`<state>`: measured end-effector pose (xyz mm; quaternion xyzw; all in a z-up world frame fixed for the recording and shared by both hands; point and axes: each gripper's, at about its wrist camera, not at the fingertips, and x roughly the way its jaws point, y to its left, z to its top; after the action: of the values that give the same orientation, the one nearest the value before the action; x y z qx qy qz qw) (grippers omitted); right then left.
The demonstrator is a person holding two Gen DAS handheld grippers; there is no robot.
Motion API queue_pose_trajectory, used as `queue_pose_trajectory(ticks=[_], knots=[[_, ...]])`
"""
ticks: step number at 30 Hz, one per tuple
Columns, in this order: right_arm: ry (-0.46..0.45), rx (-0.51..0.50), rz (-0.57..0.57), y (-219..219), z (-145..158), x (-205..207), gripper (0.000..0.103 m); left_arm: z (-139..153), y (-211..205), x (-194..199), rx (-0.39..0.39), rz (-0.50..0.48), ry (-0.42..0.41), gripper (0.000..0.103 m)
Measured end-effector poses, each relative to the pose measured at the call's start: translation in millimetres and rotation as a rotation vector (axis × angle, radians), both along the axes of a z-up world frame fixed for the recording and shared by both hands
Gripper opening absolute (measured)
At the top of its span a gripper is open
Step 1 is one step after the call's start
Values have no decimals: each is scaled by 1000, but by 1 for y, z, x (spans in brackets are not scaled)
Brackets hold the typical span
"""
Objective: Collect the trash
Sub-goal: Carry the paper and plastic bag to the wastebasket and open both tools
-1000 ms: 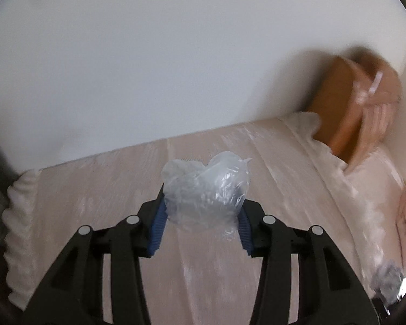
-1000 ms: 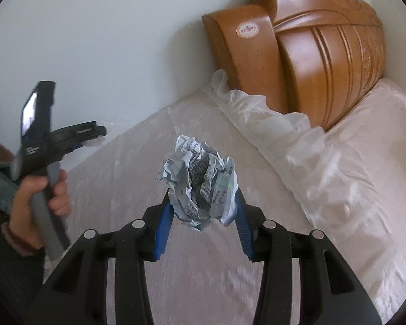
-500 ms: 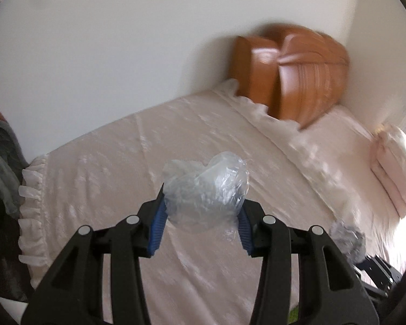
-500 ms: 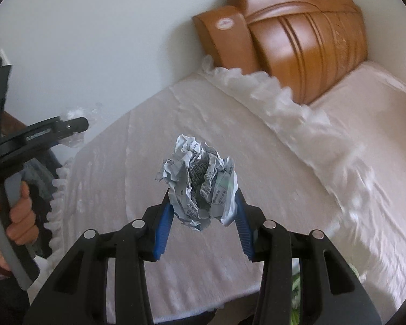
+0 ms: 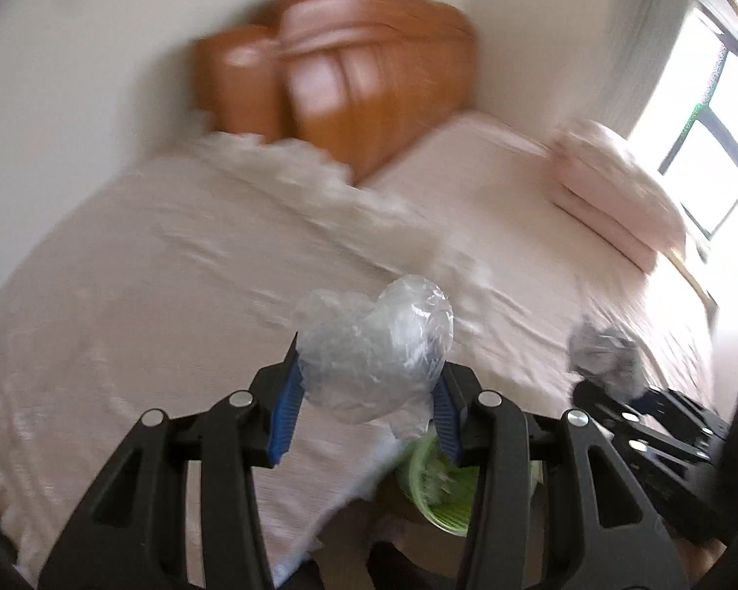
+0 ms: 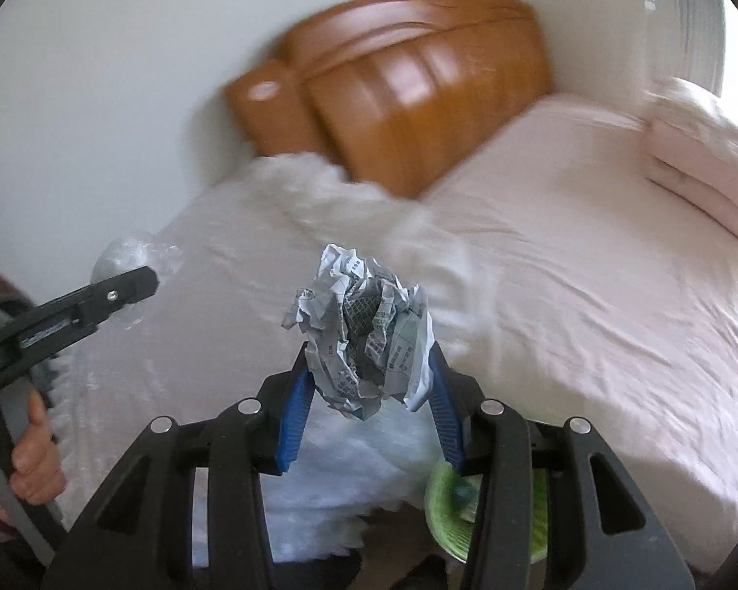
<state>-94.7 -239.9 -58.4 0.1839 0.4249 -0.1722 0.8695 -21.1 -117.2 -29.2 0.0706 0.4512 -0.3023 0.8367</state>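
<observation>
A bedroom: pale wall, a bed (image 5: pixel 182 265) under a pinkish cover, and an orange wooden headboard (image 5: pixel 349 83) toward the upper middle of both views, blurred.

In the left wrist view the left gripper (image 5: pixel 366 396) sits at lower centre, its blue pads pressed on either side of a wad of clear plastic wrap (image 5: pixel 374 351), which bulges above the fingertips. Below and right of it, partly behind the right finger, shows the rim of a green bin (image 5: pixel 440 496), at the foot of the bed. Further right, at the frame's edge, the right gripper appears from the side with its grey load.

In the right wrist view the right gripper (image 6: pixel 369 393) is clamped on a ball of crumpled newspaper (image 6: pixel 361 334); most of the ball stands above the pads. The green bin peeks out at the lower right, behind the right finger. At the left edge, a hand (image 6: pixel 24 457) carries the left gripper.

Risks, as I judge them: both loads are light and springy, held only by their lower part, so a quick swing could work them loose onto the bed. The bin's mouth is largely hidden by the fingers, so a release aimed by eye may miss its rim. Dropped together, the two wads could collide.
</observation>
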Motion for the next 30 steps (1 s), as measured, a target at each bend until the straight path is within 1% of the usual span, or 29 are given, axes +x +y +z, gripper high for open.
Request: queue_pose_trajectory(ticks=[2,3,4,6,7,9,10,11,12,13,14,15,18,21,22,23,25,26,30], knots=[[37,-1,-32,-11,-11,-11,46,-4,-17,-12,9,-47,7,45],[68,0,-54,-17,-22,-19,46,-6,-29,-21,15,-78,10,45],[117,11,-81,-26,-42,-30,46,-8,-35,-27,20,-95,10,45],[175,37,-113,-39,-69,-41,46,-12,-50,-39,35,-137,11,45],[213,71,-135,-46,-92,-50,46,-13,-55,-43,40,-149,11,45],[239,111,-153,-54,-114,-58,46,-16,-66,-54,51,-177,12,45],[247,152,-169,-59,-130,-65,46,-17,-71,-57,55,-185,12,45],[256,180,-178,-63,-139,-69,51,-18,-76,-61,62,-195,13,45],[263,201,-186,-65,-146,-73,59,-19,-78,-64,66,-200,13,45],[265,222,-202,-68,-153,-78,64,-20,-82,-68,71,-208,14,45],[268,228,-212,-72,-156,-83,74,-22,-85,-71,75,-213,14,45],[271,230,-219,-74,-159,-87,81,-23,-89,-74,80,-220,15,45],[285,222,-244,-82,-160,-95,91,-28,-100,-79,93,-241,22,45],[272,228,-295,-102,-148,-113,94,-37,-112,-84,110,-277,36,45],[271,226,-300,-102,-155,-112,95,-39,-117,-87,114,-289,41,45],[266,220,-318,-108,-151,-117,95,-43,-122,-89,120,-303,46,45],[258,202,-356,-120,-140,-130,96,-55,-134,-95,133,-339,69,45],[258,198,-362,-122,-140,-127,96,-62,-140,-97,140,-357,87,45],[244,179,-408,-139,-125,-142,97,-84,-160,-105,166,-397,132,45]])
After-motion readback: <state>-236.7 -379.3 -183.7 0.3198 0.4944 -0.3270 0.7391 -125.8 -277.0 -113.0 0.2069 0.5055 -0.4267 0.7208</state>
